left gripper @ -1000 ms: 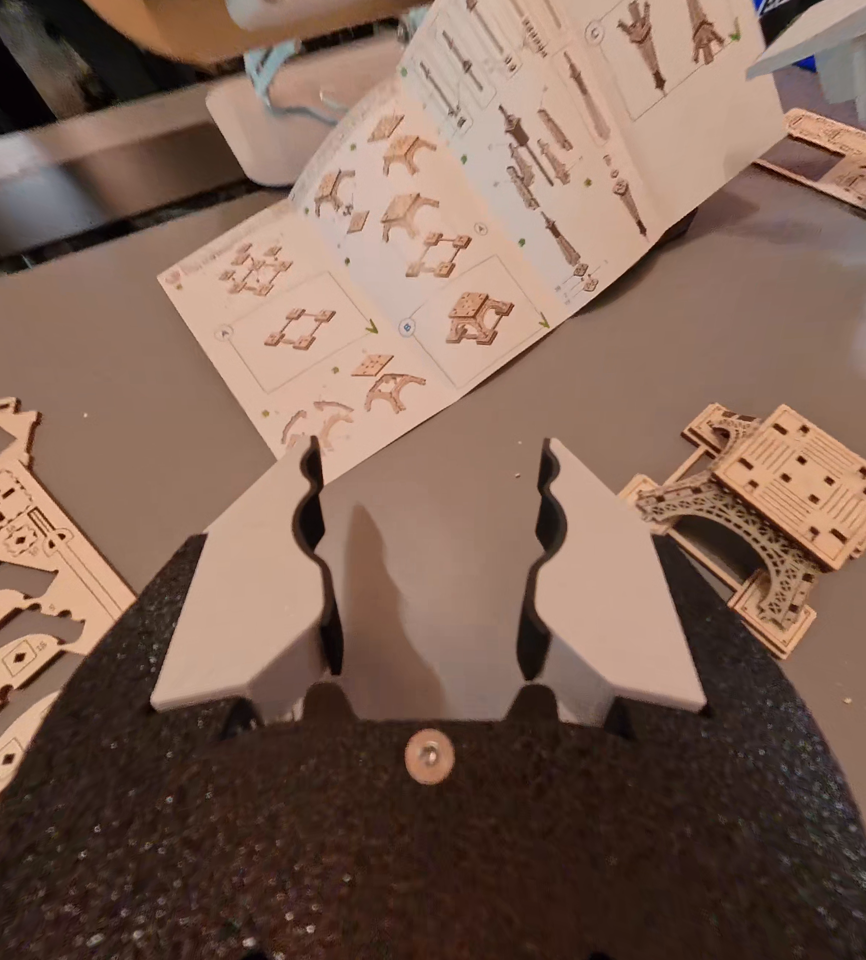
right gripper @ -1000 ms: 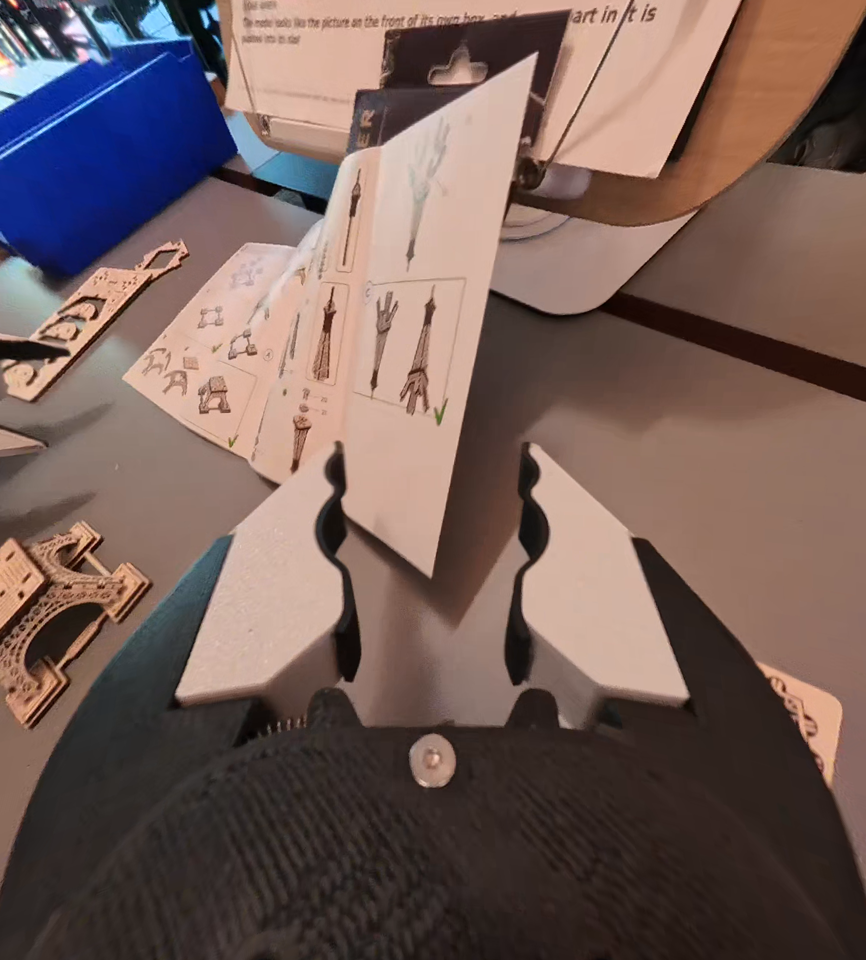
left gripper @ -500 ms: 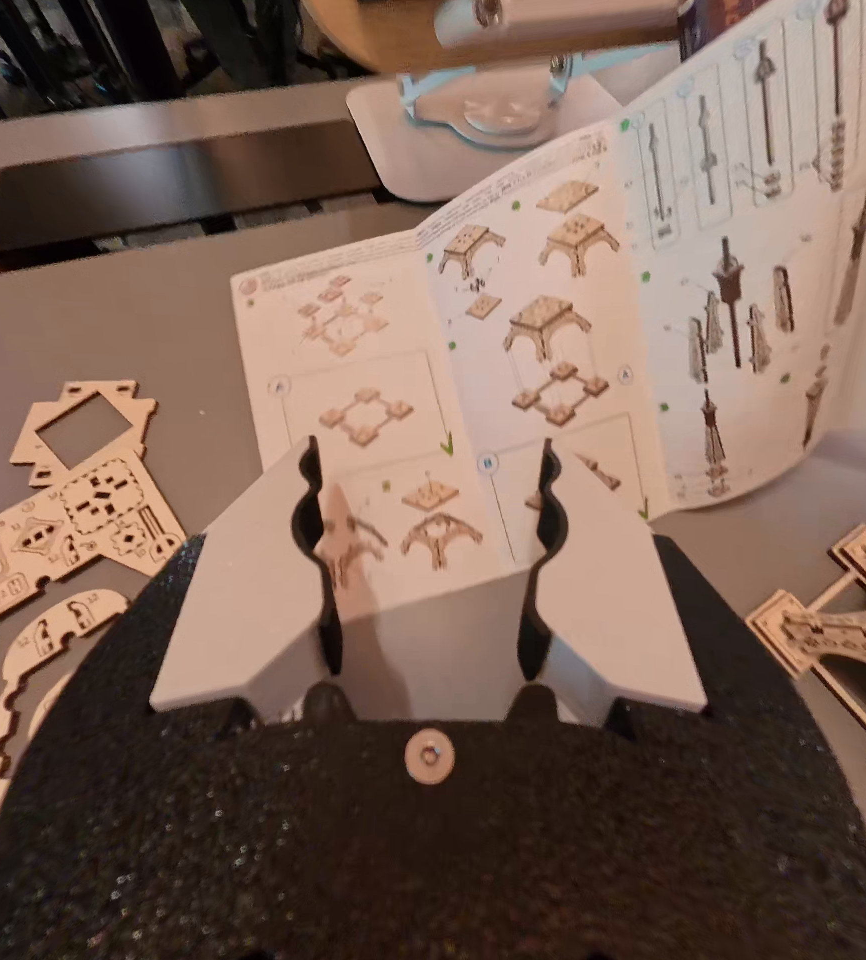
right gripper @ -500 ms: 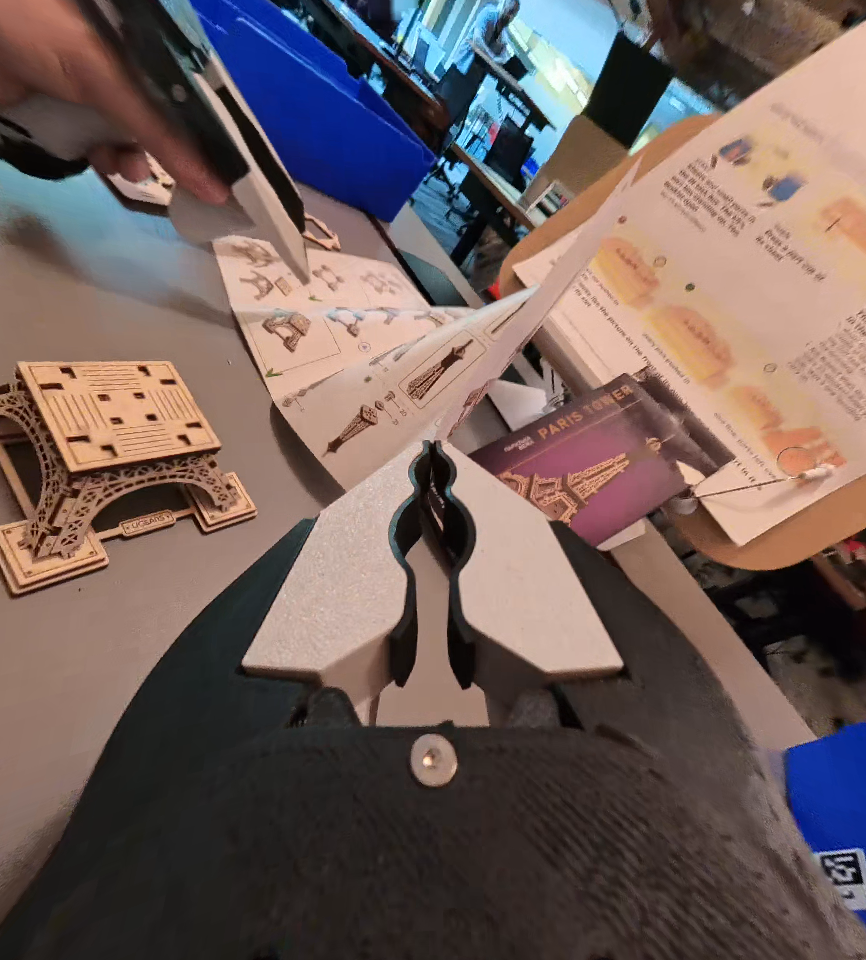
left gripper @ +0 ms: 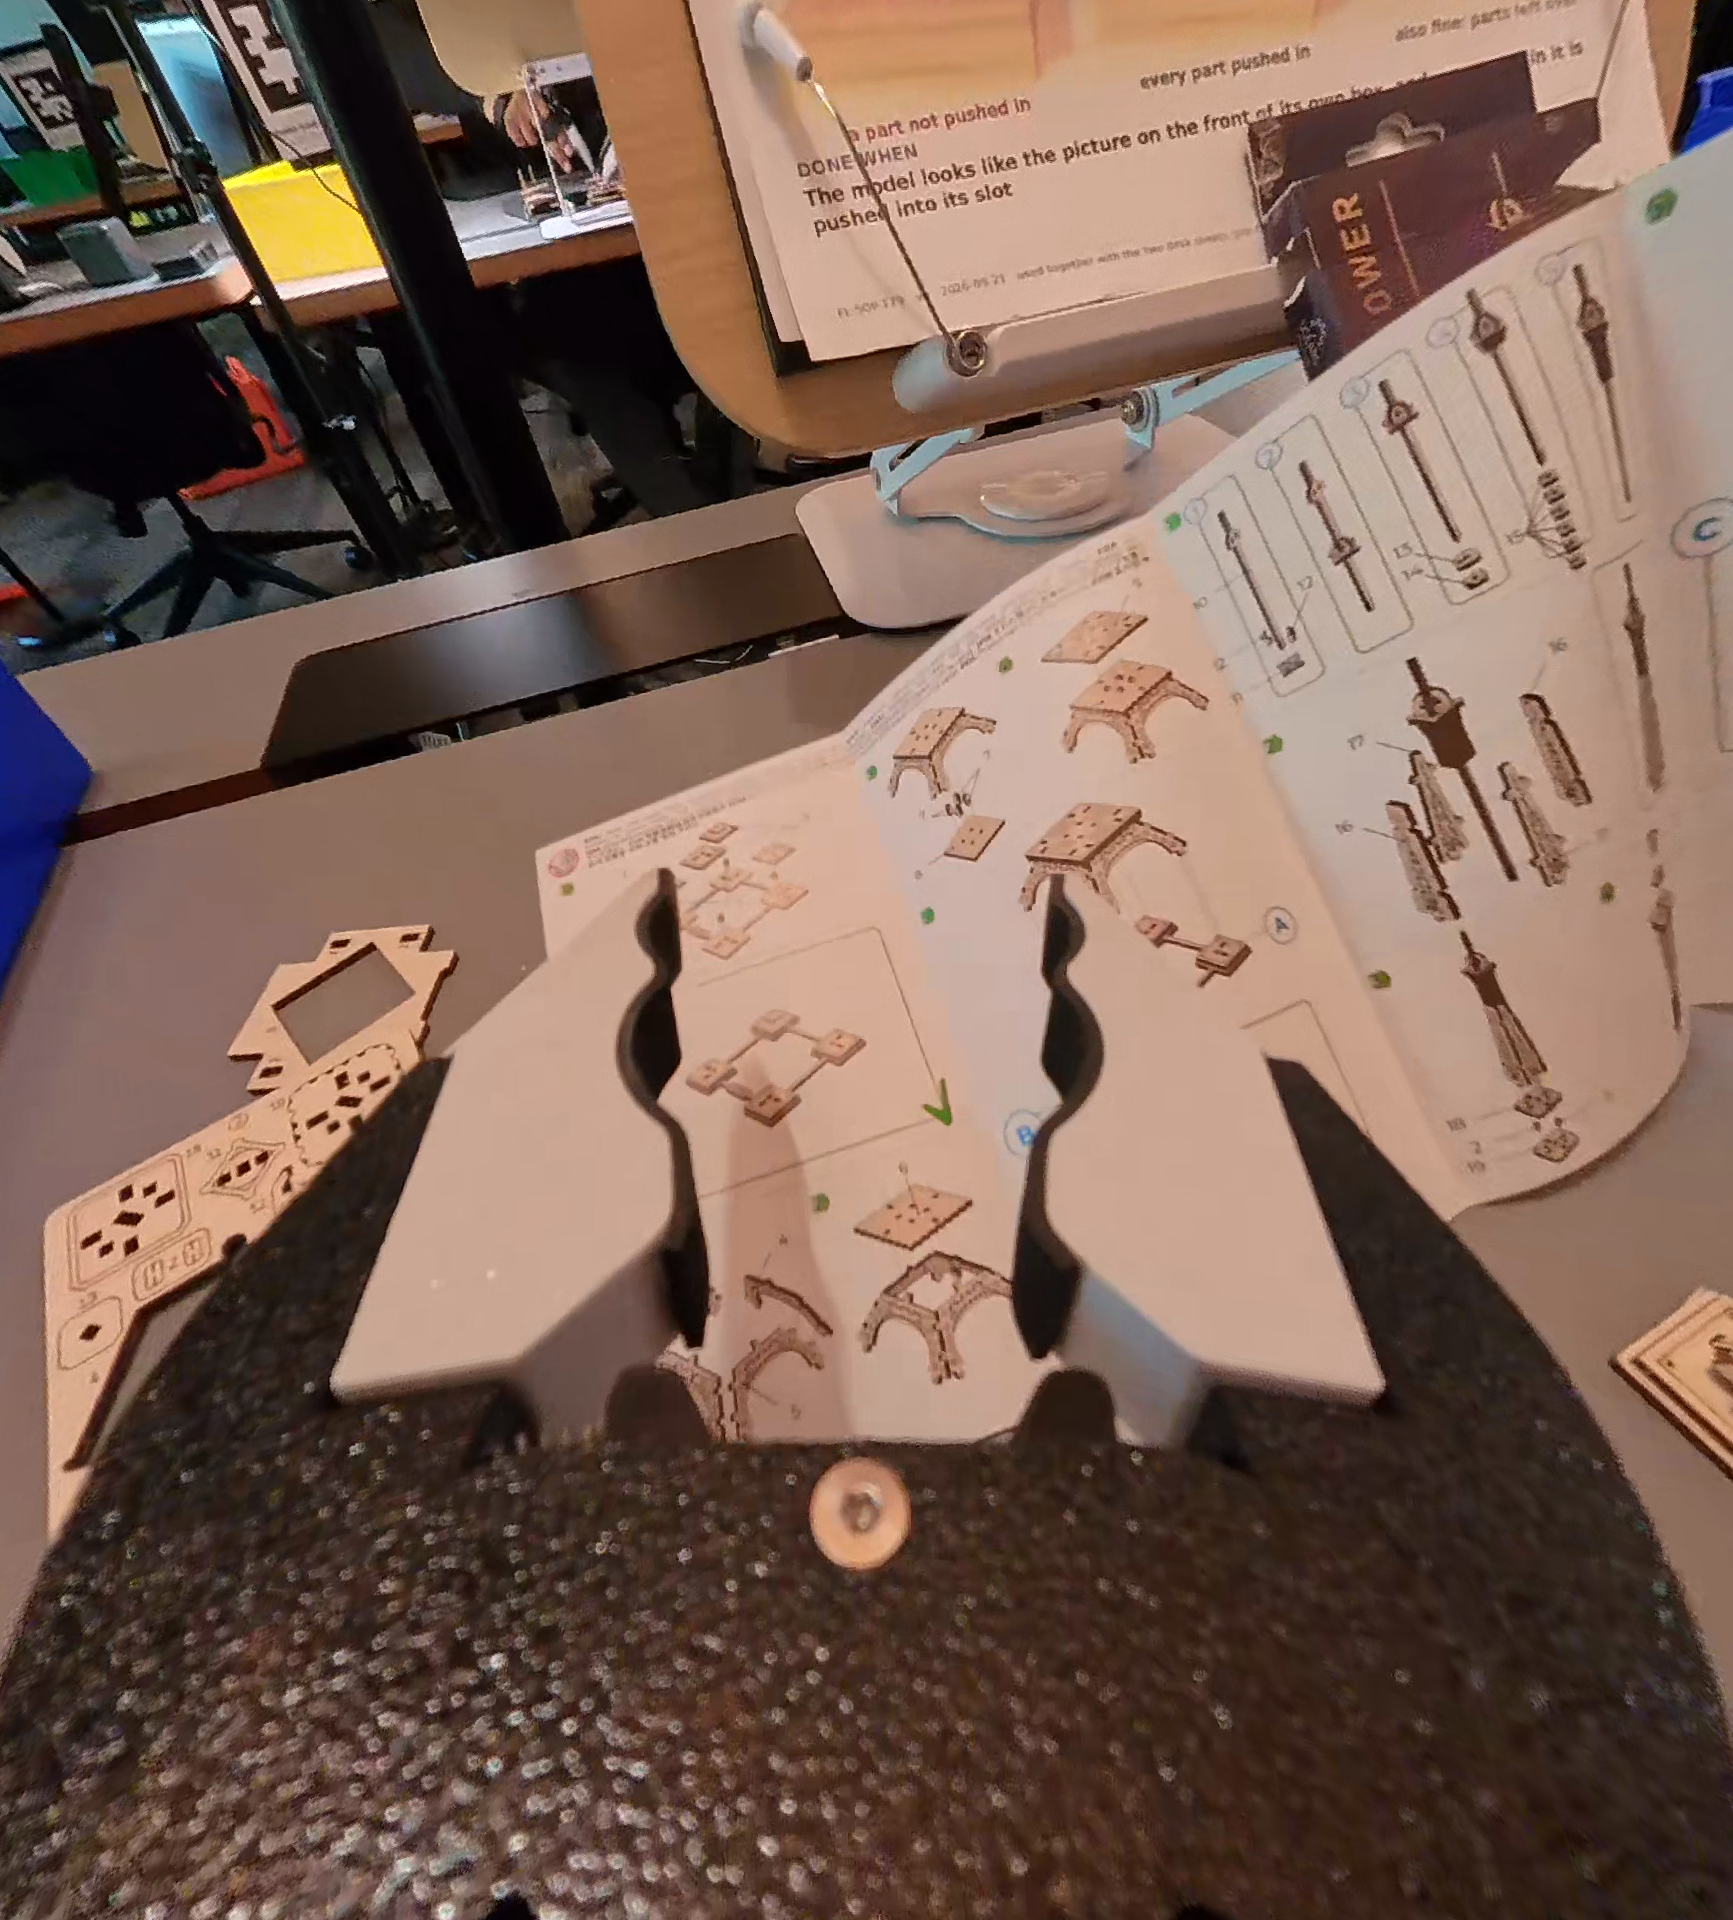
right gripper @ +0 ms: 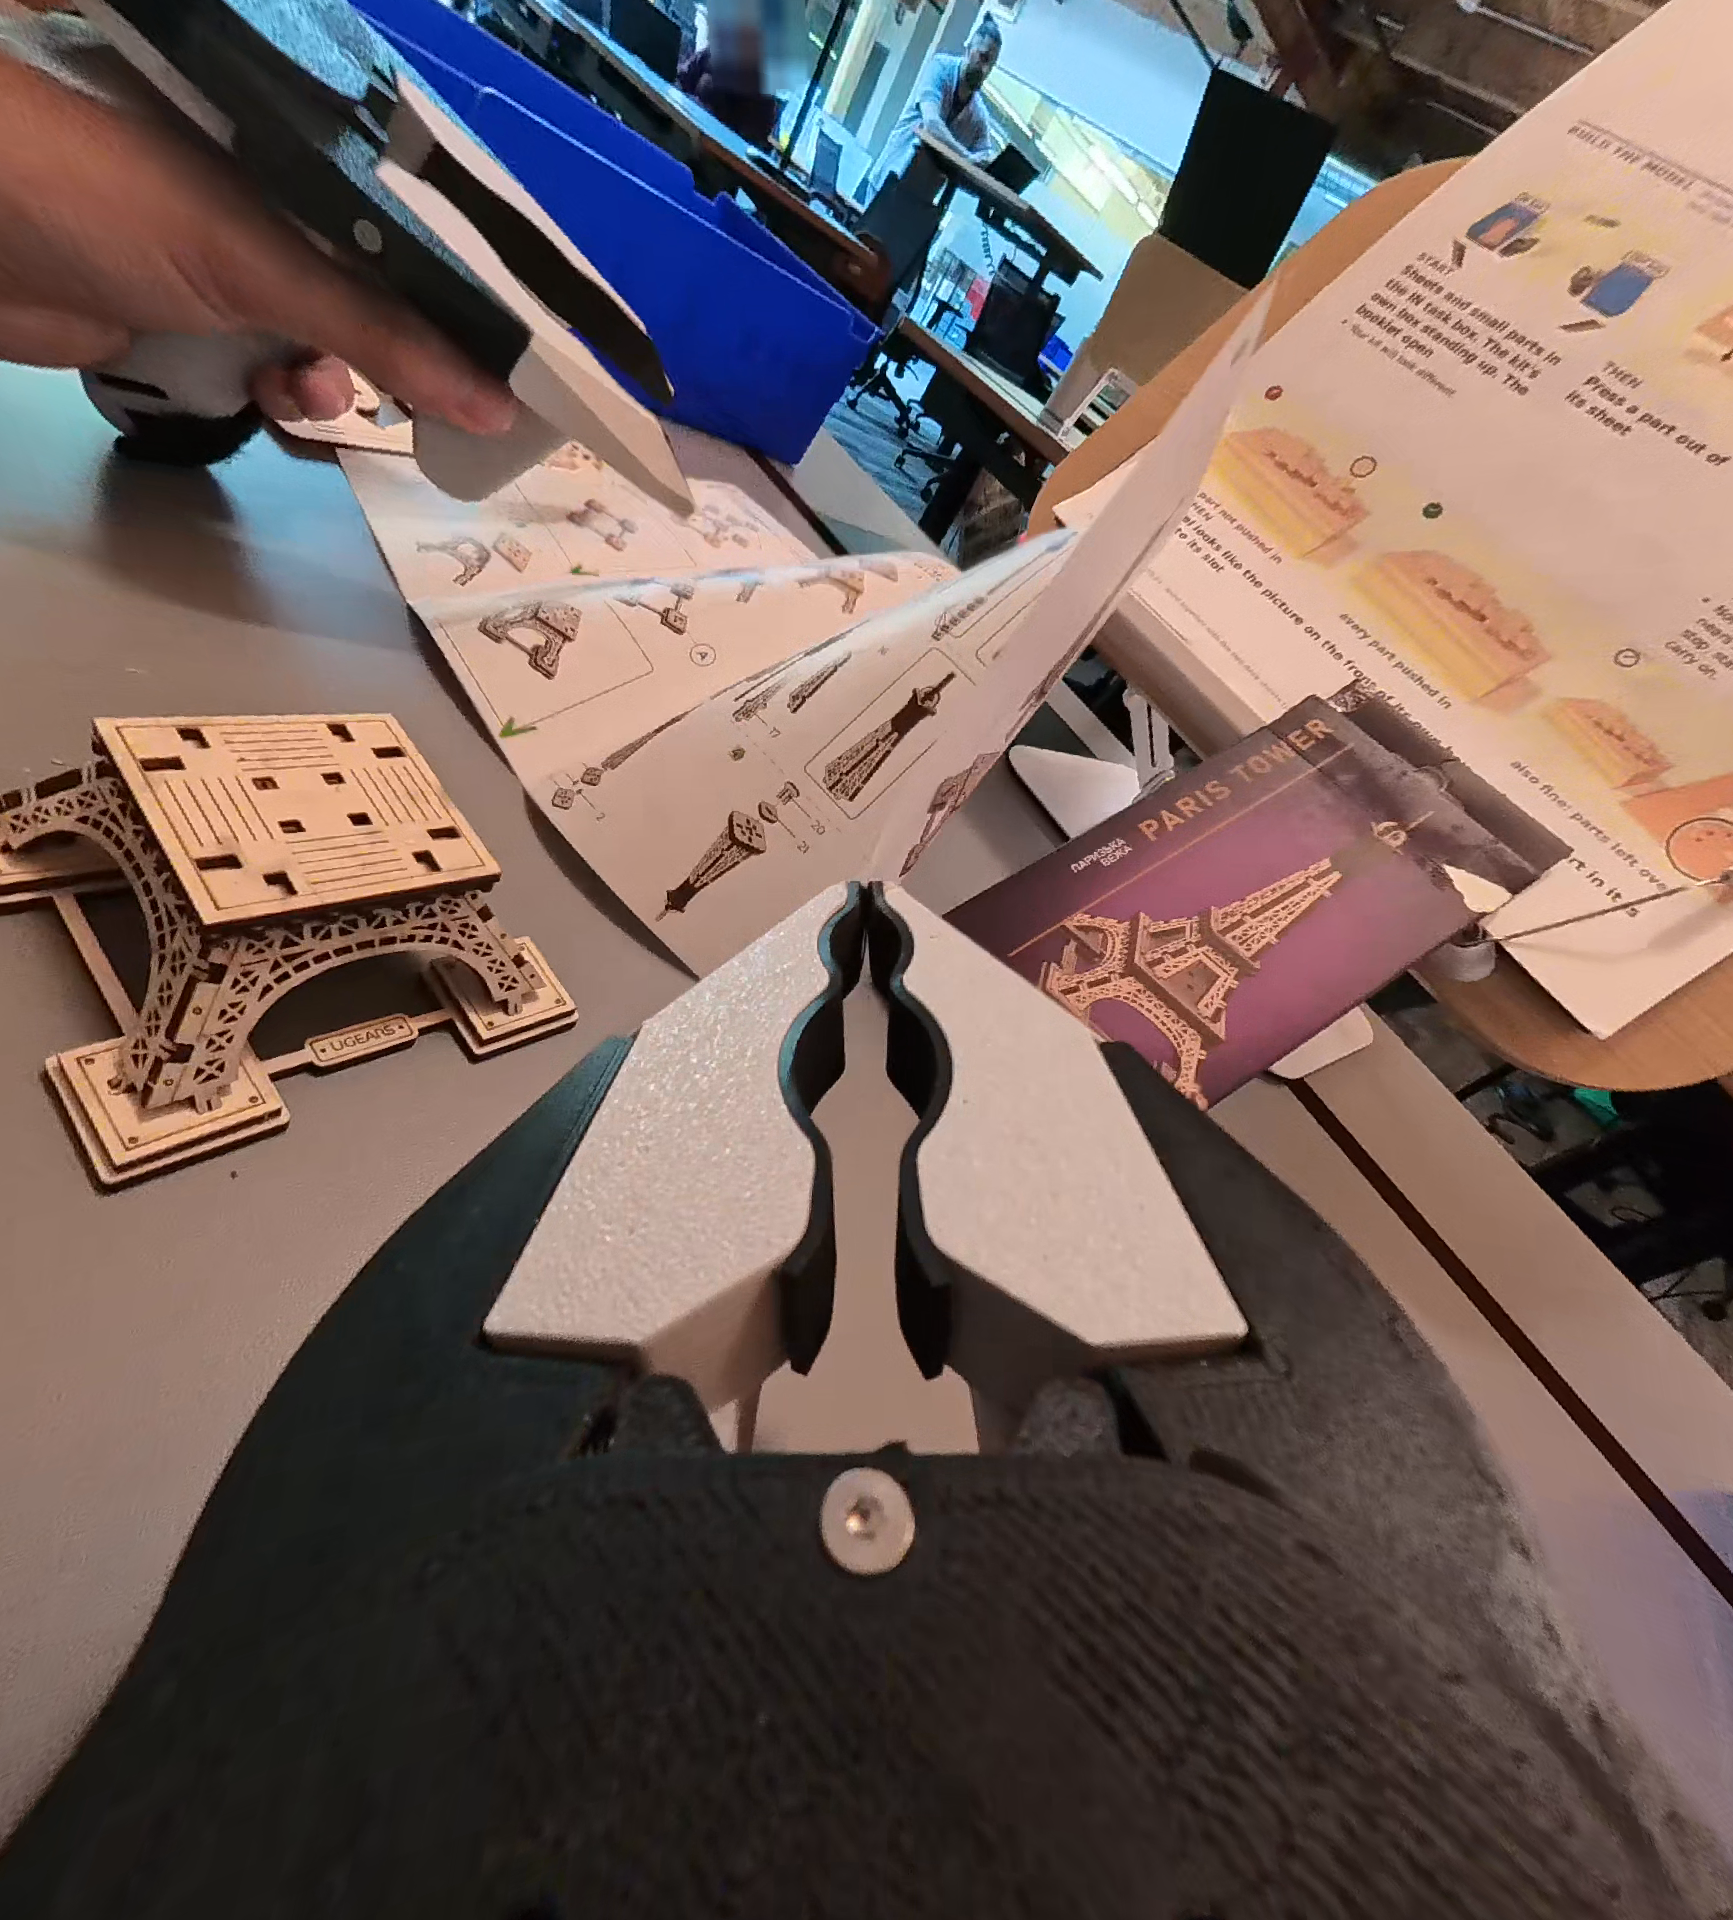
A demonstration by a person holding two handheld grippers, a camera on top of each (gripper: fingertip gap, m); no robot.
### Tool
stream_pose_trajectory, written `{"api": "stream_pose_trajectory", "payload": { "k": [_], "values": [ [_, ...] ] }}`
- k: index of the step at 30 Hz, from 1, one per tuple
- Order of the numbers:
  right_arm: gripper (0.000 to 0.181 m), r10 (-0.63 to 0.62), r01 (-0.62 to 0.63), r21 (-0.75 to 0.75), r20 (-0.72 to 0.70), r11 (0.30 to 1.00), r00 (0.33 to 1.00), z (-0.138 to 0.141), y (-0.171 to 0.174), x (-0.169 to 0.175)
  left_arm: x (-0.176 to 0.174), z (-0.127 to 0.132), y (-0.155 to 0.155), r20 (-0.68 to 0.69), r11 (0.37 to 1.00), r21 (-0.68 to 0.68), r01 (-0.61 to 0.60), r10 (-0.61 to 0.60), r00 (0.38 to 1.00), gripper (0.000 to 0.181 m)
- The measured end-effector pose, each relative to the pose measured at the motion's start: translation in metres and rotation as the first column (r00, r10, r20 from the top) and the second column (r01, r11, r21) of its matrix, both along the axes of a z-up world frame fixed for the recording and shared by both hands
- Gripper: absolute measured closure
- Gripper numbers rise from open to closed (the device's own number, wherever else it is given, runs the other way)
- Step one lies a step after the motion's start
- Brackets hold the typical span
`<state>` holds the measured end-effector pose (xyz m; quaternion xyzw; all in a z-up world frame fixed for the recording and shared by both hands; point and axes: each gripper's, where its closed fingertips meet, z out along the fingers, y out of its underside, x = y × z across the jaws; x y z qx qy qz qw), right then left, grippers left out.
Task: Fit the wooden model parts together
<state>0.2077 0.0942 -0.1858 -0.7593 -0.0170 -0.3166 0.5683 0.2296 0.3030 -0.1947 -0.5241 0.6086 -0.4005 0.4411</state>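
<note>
Table, parts sheet half hidden

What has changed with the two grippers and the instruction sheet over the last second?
The right gripper, open a second ago around the instruction sheet's edge, shut on it and lifted that end. The left gripper moved forward over the sheet's flat end, jaws open, and hangs just above it. The wooden tower base and the part sheet lie where they were.

Pale laser-cut wooden tower base with lattice legs, grey table beneath, blue bin beyond, purple box right
</note>
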Motion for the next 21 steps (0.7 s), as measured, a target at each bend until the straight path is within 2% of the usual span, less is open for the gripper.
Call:
{"api": "stream_pose_trajectory", "payload": {
  "k": [21],
  "values": [
    [0.181, -0.021, 0.021, -0.062, 0.001, 0.998, 1.0, -0.009, 0.0055, 0.0065, -0.0068, -0.0024, 0.0008, -0.015, 1.0, -0.006, 0.002, -0.002, 1.0, 0.113]
  ]
}}
